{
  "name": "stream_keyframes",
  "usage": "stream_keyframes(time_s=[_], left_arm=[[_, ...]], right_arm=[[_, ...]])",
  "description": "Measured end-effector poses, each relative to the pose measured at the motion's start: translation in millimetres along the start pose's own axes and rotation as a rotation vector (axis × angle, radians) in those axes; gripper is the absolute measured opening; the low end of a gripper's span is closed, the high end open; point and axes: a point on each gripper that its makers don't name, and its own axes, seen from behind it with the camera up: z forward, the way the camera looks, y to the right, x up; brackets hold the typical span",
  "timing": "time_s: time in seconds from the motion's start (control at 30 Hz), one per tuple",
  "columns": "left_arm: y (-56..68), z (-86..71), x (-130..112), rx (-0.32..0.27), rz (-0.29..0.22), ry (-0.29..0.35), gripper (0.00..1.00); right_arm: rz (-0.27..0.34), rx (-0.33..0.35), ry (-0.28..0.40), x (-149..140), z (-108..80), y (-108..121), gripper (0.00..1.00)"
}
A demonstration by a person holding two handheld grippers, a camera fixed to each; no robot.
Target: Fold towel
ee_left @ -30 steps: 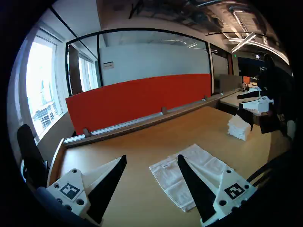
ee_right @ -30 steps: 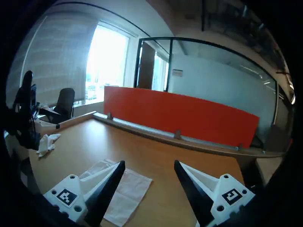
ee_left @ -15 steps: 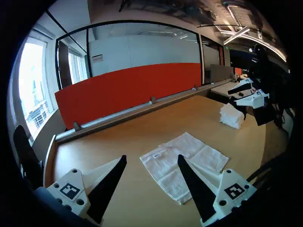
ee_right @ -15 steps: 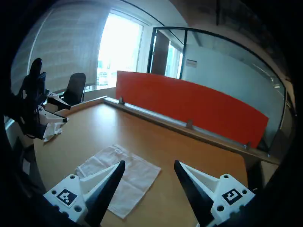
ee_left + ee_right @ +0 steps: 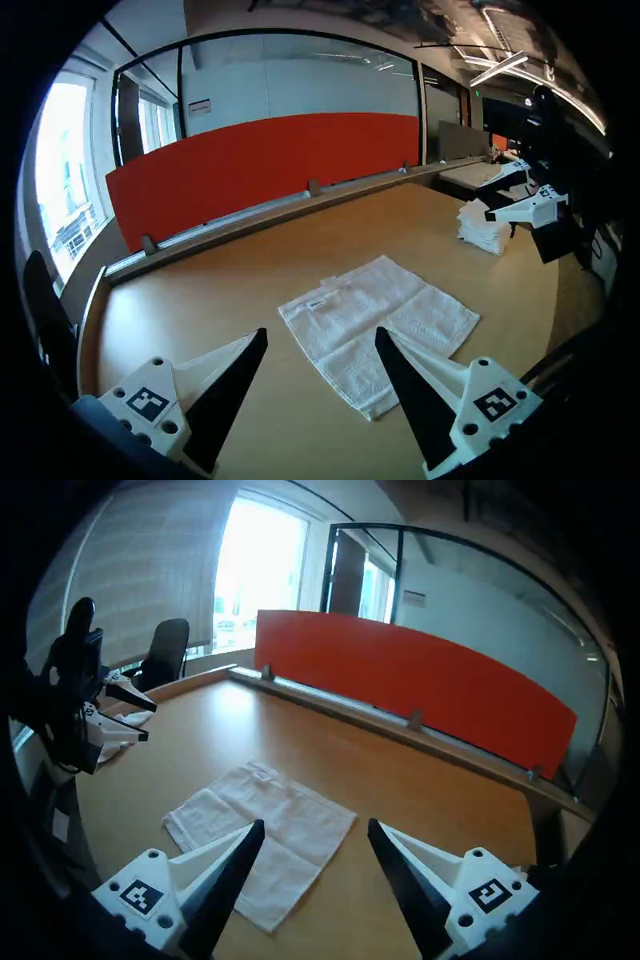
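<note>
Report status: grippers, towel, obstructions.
Left hand-held gripper open, right hand-held gripper open, both empty. Towel flat on desk, unfolded. Folded stack lies apart from it.

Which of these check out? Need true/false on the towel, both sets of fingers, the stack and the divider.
1. The towel lies spread flat on the desk. True.
2. The left gripper is shut on the towel. False: its fingers stand open, holding nothing.
3. A stack of folded towels sits on the desk. True.
4. The right gripper holds a towel corner. False: it is open and empty.
5. The divider is blue. False: it is orange-red.
</note>
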Motion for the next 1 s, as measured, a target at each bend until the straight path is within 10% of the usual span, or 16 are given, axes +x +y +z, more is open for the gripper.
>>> stream_keyframes(time_s=[1.0], left_arm=[[35.9,34.0,-96.5,-0.068,-0.001,-0.143,1.00]], right_arm=[[0.000,0.060,-0.148,-106.0,34.7,-29.6,1.00]])
